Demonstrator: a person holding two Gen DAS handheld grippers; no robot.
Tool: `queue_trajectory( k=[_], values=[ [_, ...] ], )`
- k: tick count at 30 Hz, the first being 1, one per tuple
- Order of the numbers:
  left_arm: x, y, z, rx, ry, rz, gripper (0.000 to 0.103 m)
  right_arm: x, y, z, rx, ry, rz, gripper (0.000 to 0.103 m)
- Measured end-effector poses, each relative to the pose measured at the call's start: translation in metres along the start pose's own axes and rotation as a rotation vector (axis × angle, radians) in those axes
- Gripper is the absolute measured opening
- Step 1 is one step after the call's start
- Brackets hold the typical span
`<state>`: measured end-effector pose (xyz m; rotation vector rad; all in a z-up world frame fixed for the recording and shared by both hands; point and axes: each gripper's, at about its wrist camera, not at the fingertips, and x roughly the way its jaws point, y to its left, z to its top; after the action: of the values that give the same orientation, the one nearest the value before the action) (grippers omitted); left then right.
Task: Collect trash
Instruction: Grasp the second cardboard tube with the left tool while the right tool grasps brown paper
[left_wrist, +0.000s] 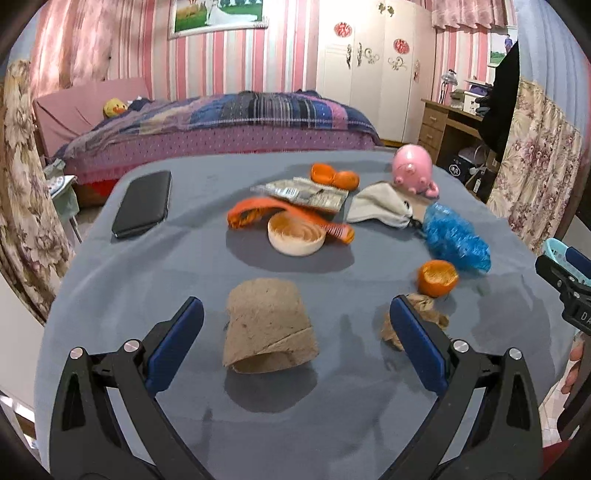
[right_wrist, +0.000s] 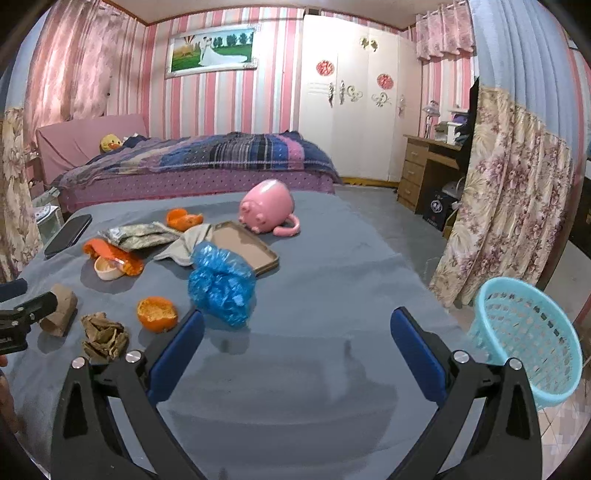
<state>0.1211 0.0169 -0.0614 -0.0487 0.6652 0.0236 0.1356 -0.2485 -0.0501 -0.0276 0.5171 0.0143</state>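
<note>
Both tongs released over the grey table (left_wrist: 147, 280), trash spread out ahead.

Left gripper (left_wrist: 295, 325) splayed wide around the cardboard tube (left_wrist: 267, 328) (not touching), crumpled paper (left_wrist: 424, 314) and orange peel (left_wrist: 437, 278) just beside; right gripper (right_wrist: 297, 332) gaping above bare cloth, blue basket (right_wrist: 528, 339) off the table's right edge.
</note>
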Motion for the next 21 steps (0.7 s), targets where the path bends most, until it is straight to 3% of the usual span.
queue_trajectory(
  k=[9,15,17,19,21],
  values=[
    [0.022,0.028,-0.001,-0.118,0.078,-0.019,0.097,0.011,0.025,-0.006,-0.073,0.048,-0.021,0.099],
    [0.038,0.037,-0.002,-0.134,0.154,-0.035,0.097,0.014,0.047,-0.012,-0.131,0.061,0.0,0.099],
    [0.042,0.035,-0.001,-0.119,0.17,-0.043,0.089,0.015,0.052,-0.013,-0.129,0.07,0.02,0.099],
    [0.046,0.028,-0.002,-0.085,0.198,-0.057,0.068,0.014,0.057,-0.014,-0.127,0.069,0.039,0.099],
    [0.046,0.023,-0.003,-0.062,0.198,-0.064,0.057,0.012,0.064,-0.014,-0.138,0.063,0.063,0.099]
  ],
)
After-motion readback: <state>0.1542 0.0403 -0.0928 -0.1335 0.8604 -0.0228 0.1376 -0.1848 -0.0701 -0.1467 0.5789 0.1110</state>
